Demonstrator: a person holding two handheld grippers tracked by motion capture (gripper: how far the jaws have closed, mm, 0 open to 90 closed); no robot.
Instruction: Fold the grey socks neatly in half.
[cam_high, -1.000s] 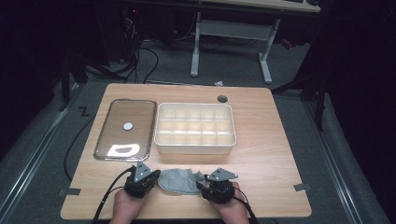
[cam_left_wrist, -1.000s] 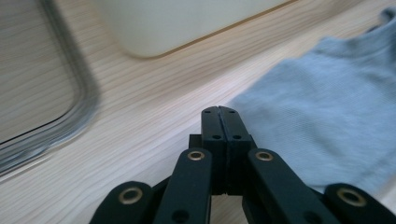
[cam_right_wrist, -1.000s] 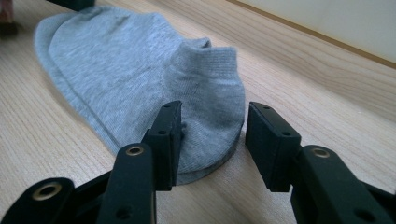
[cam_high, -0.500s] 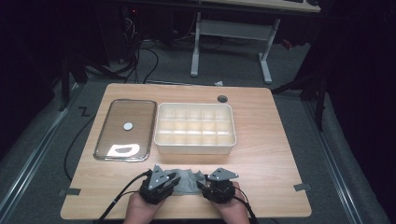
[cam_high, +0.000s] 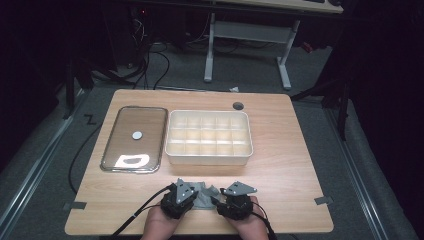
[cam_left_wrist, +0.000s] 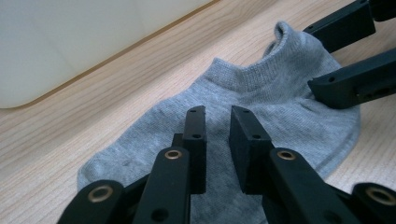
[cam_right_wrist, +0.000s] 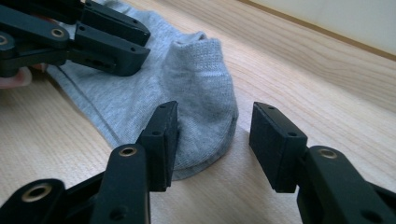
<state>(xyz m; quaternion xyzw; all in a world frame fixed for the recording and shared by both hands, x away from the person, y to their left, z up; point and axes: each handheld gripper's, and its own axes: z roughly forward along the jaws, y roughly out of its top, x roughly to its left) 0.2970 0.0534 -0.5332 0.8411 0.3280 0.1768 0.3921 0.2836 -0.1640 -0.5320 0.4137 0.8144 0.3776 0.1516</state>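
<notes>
In the high view the grey sock lies low in the frame's centre, between the left gripper and right gripper, on the table below the white divided box. The left gripper view shows its jaws narrowly parted above the sock, having just closed slightly, gripping nothing. The right gripper view shows jaws wide, having just opened, the sock's end between them unpinched.

Wooden table, light grain, with a dark round grommet near its far edge. A glass lid with a centre knob lies flat at far left. Just beside it stands a white divided tray. A grey sock lies flat near the near edge, its cuff raised off the wood.
</notes>
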